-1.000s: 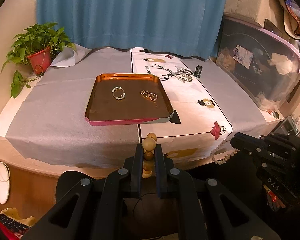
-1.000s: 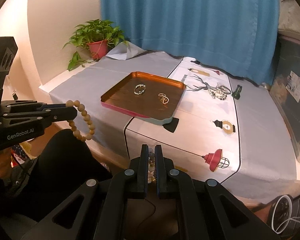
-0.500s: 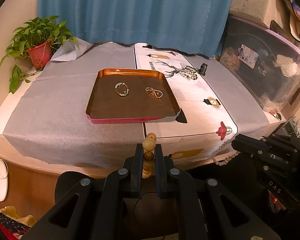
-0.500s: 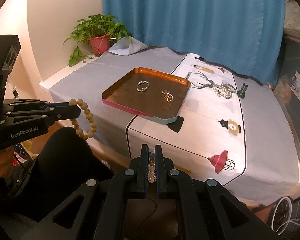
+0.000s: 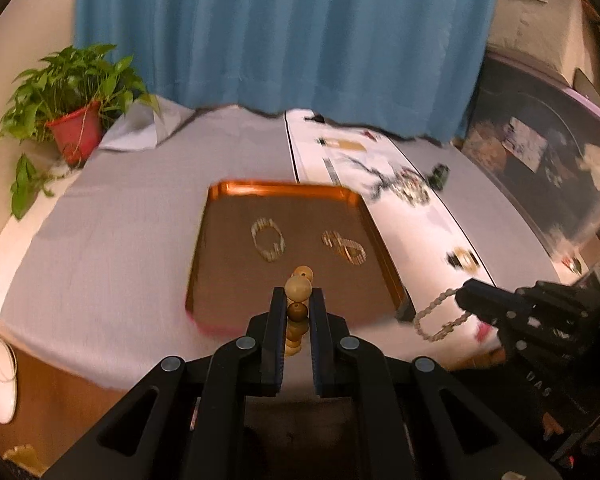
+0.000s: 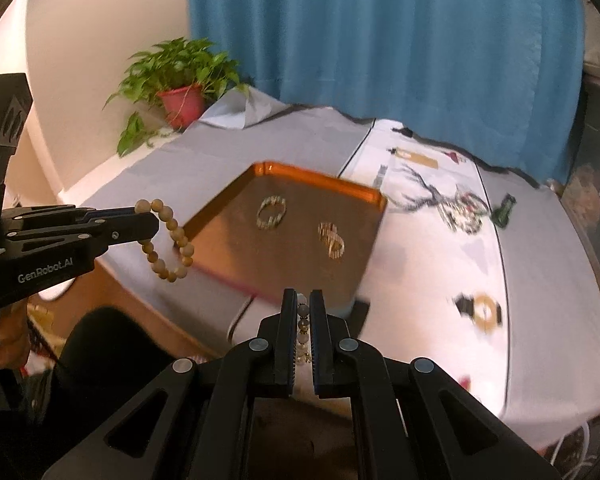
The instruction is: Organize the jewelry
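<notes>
Two grippers are nearest, each clamped nearly shut on a bracelet. Between the pinched jaws of the left gripper (image 5: pixel 298 300) sits a wooden bead bracelet (image 5: pixel 298 289), its round tan beads sticking up past the fingertips; from the right wrist camera the same bracelet (image 6: pixel 168 240) hangs as a loop off that gripper (image 6: pixel 150 222), over the near left edge of the table (image 5: pixel 100 248). The right gripper (image 6: pixel 304 300) is closed on a small-bead bracelet (image 6: pixel 303 322), whose pale loop (image 5: pixel 440 316) dangles from the fingertips just right of the tray's near right corner.

Beyond both lies an orange tray (image 5: pixel 236 192) on the grey cloth. Two bracelets rest inside it, apart from each other: a pale beaded ring (image 5: pixel 268 238) on the left and a gold twisted one (image 5: pixel 344 247) on the right. Farther right, on the white printed runner (image 6: pixel 416 276), sits a blurred pile of jewelry (image 6: pixel 464 212) with a small dark clip (image 6: pixel 505 210) beside it. At the far left stands a potted plant (image 5: pixel 76 124), in front of a blue curtain (image 5: pixel 280 40).
</notes>
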Tool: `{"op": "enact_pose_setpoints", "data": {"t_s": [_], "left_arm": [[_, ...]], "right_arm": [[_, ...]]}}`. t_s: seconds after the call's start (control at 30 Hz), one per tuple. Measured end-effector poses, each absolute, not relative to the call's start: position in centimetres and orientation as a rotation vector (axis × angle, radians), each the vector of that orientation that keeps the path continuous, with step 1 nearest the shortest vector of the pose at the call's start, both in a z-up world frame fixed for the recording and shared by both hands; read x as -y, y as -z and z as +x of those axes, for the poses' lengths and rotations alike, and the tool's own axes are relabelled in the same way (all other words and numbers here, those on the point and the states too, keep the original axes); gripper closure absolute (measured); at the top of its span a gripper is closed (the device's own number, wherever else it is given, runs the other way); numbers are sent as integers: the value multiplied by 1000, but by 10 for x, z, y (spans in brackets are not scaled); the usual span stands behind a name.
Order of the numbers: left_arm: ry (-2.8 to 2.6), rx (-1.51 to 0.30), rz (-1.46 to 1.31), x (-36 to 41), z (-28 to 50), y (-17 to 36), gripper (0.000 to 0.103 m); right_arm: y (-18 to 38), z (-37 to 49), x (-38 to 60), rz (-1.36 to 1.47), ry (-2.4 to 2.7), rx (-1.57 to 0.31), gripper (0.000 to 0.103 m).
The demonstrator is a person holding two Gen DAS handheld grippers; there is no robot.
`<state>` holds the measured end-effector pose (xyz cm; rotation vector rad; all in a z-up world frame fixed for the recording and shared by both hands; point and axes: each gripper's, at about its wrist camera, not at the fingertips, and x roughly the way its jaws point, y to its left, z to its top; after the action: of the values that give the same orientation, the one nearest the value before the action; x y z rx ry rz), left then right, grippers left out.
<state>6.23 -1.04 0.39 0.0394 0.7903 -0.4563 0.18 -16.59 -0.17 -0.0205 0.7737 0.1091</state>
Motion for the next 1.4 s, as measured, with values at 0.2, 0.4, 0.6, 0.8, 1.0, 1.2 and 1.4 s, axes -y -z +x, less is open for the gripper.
{"op": "enact_pose_setpoints", "data": {"t_s": [0.2,0.4,0.6,0.8,1.0,1.2,1.4], "left_arm": [[458,-806,21,18,124,12,95],[450,-850,17,27,168,39,95],[374,-845,40,26,186,61,6],[309,-822,68,11,170,66,1],[255,-826,89,-8,122,55,1],[246,-830,59,-24,54,34,1],[261,-782,34,-29,-3,7,1]], "right_arm": [[18,66,167,4,-128,-763,97],[42,109,166,9,-141,-770,97],[70,131,161,-6,-149,-808,72],[83,111,163,-74,-102,-828,30],[68,60,168,-46,-71,-856,31],[28,-2,164,-6,-40,-807,30],[-4,-60,148,-17,-38,-753,30]]}}
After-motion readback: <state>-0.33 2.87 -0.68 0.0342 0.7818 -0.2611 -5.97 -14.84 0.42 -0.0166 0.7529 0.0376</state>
